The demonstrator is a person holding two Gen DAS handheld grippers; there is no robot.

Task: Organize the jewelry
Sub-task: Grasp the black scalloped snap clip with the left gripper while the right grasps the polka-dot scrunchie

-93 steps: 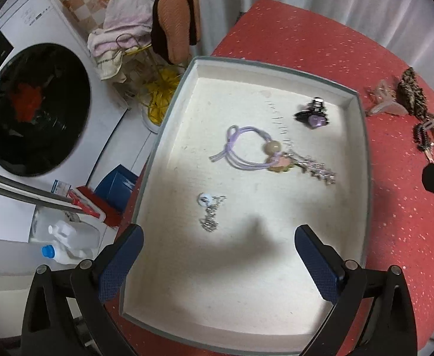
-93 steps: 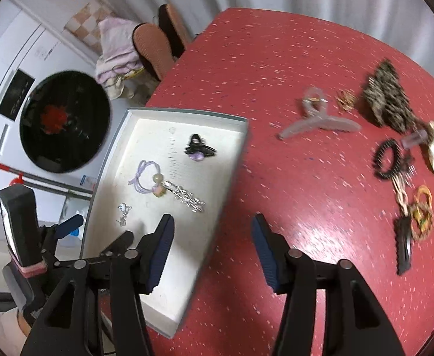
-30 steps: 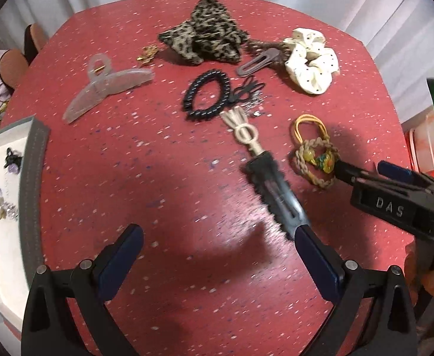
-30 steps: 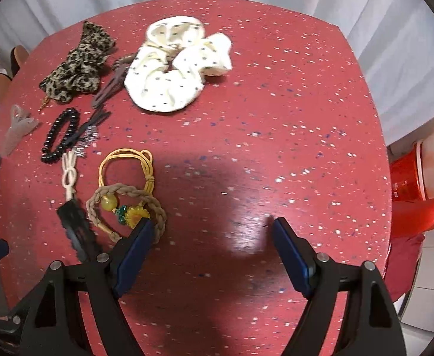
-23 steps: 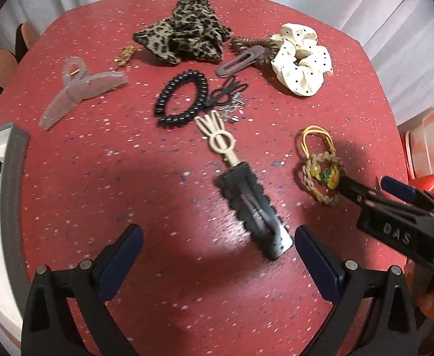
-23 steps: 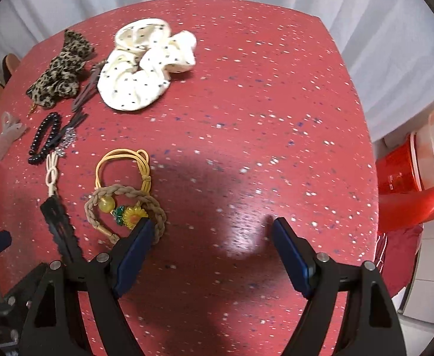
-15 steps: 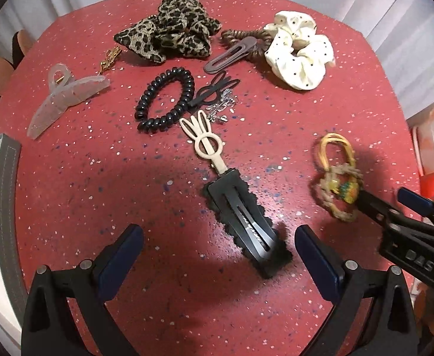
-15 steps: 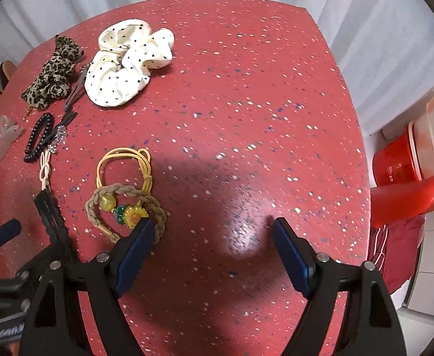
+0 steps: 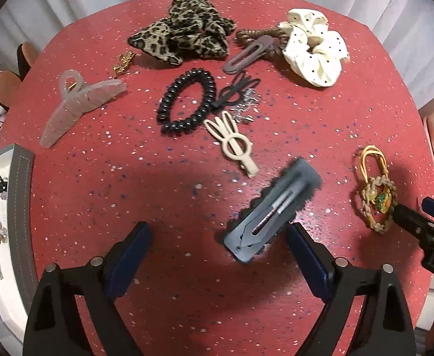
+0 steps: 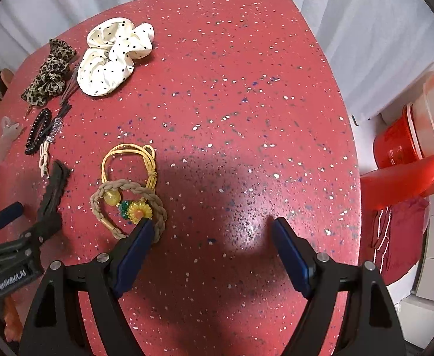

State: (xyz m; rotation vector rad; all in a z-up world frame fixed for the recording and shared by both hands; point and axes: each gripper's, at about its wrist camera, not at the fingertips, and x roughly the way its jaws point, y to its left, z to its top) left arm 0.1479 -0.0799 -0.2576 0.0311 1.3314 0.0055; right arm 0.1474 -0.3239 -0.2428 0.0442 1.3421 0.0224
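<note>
My left gripper [image 9: 217, 255] is open over the red table. A large black snap clip [image 9: 273, 213] lies tilted and blurred just inside its right finger; it also shows in the right wrist view [image 10: 54, 190]. My right gripper [image 10: 209, 246] is open, its left finger beside a braided hair tie with a sunflower charm [image 10: 131, 198], which also shows in the left wrist view [image 9: 375, 187]. The grey jewelry tray [image 9: 21, 207] sits at the far left with small pieces inside.
Scattered on the table: a leopard bow [image 9: 184, 35], a white dotted scrunchie [image 9: 314, 53], a black coil tie [image 9: 187, 101], a cream bunny clip [image 9: 231, 142], a clear claw clip [image 9: 77, 103], a brown clip [image 9: 249, 55]. A red bin [image 10: 395, 145] stands beyond the right edge.
My left gripper has swung from the tray to the scattered accessories. In the last half second the black snap clip has turned and shifted toward my left gripper's right finger. The right gripper has drifted slightly.
</note>
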